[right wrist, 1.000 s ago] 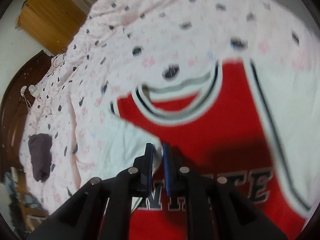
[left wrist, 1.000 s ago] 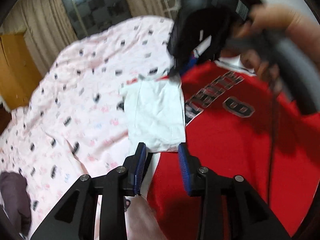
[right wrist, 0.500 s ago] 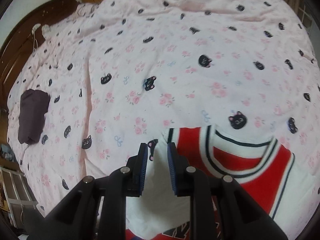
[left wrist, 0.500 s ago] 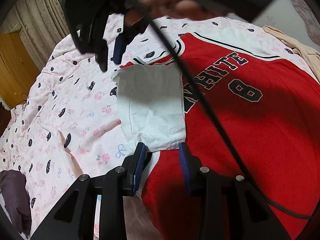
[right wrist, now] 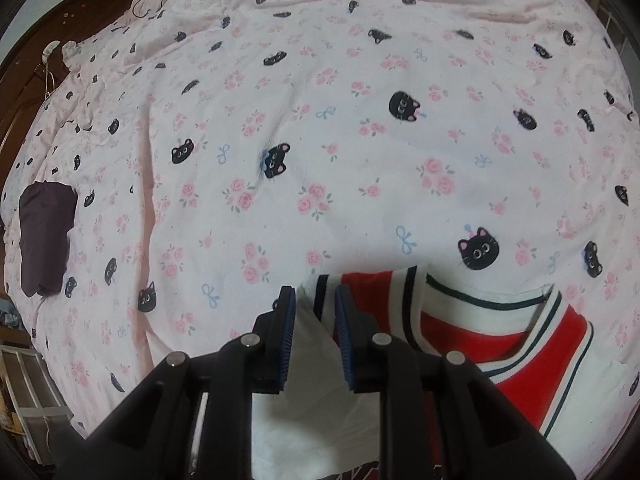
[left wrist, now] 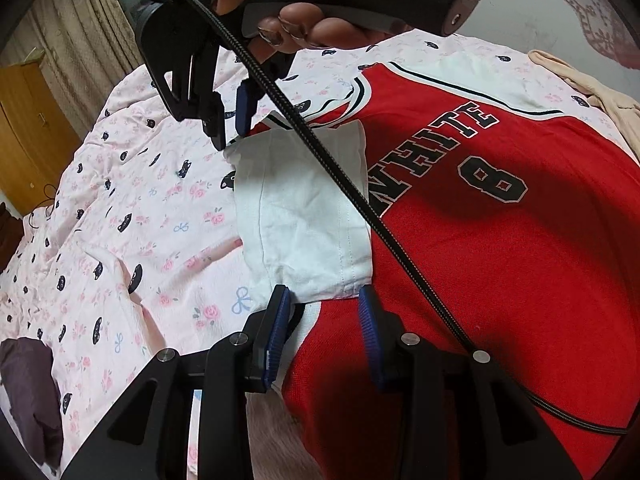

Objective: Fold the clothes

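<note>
A red jersey (left wrist: 480, 240) lettered "WHITE 8" lies flat on the bed. Its white sleeve (left wrist: 304, 208) is folded over onto the red front. My left gripper (left wrist: 323, 316) is open at the sleeve's near hem, the cloth lying under its tips. In the left wrist view my right gripper (left wrist: 228, 120), held by a hand, hovers at the sleeve's far corner by the shoulder. In the right wrist view the right gripper (right wrist: 315, 332) stands slightly open, pads apart over the white sleeve (right wrist: 312, 400), next to the striped collar (right wrist: 500, 336).
The pink cat-and-rose bedspread (right wrist: 320, 120) stretches far to the left. A dark folded garment (right wrist: 46, 236) lies near its left edge. A beige garment (left wrist: 580, 88) sits beyond the jersey. The right gripper's black cable (left wrist: 360, 200) crosses above the sleeve. A wooden wardrobe (left wrist: 28, 128) stands behind.
The right gripper let go of the sleeve corner, opened a little and swung left past the shoulder. The sleeve now rests flat on the jersey. The left gripper stayed put.
</note>
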Tool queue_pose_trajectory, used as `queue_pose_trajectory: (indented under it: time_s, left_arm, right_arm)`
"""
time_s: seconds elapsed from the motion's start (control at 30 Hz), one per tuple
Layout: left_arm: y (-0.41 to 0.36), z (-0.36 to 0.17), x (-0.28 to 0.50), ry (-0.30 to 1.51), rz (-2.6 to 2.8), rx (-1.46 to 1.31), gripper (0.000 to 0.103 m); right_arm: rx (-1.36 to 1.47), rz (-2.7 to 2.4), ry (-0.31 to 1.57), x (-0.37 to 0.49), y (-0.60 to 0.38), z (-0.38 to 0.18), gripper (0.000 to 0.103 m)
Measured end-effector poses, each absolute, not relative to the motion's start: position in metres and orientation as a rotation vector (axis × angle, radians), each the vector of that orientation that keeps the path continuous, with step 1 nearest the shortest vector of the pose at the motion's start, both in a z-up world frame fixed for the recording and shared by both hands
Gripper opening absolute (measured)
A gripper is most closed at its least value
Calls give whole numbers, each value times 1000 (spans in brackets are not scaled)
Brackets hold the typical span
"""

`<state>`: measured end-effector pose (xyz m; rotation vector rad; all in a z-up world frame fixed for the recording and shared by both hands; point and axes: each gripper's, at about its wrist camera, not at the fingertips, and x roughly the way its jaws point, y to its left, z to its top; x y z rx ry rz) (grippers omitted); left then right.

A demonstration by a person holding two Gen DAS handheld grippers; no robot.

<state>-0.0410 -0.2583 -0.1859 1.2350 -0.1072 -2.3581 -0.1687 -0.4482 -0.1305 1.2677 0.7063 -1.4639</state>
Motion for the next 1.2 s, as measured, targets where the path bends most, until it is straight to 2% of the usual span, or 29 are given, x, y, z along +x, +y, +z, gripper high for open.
queue_pose_trajectory:
  time_s: [0.23, 0.33, 0.4, 0.47, 0.57, 0.67, 0.9, 1.0, 1.2]
  left_arm:
    - [-257, -186, -41, -106, -2355, 1238, 32]
    - [-258, -186, -41, -105, -2351, 1238, 33]
    - [-259, -187, -41, -100, -2345, 1237, 36]
    - [-263, -186, -40, -75, -2323, 1234, 43]
    - [-271, -185, -37, 11, -2325, 1234, 45]
    - [-272, -187, -37, 19, -2328, 1236, 45]
    - [-266, -185, -37, -36, -2320, 1225, 44]
    - [-254, -181, -37, -120, -2322, 1221, 44]
    - [-217, -176, -39, -323, -2353, 1199, 45]
  right_arm:
    - [1272, -1409, 714, -164, -451, -135, 22]
    - [1257, -1429, 742, -163, -453, -137, 7]
    - [1263, -1446, 706, -167, -454, -136, 6]
    - [1256, -1467, 651, -172, -452, -131, 6]
    - [1270, -1497, 579, -182, -451, -129, 5]
    - [1283, -1512, 578, -185, -452, -136, 5]
    - [1282, -1516, 498, -193, -446, -136, 8]
    - [1248, -1562, 442, -205, -434, -119, 8]
    - [1234, -1528, 474, -214, -394, -109, 8]
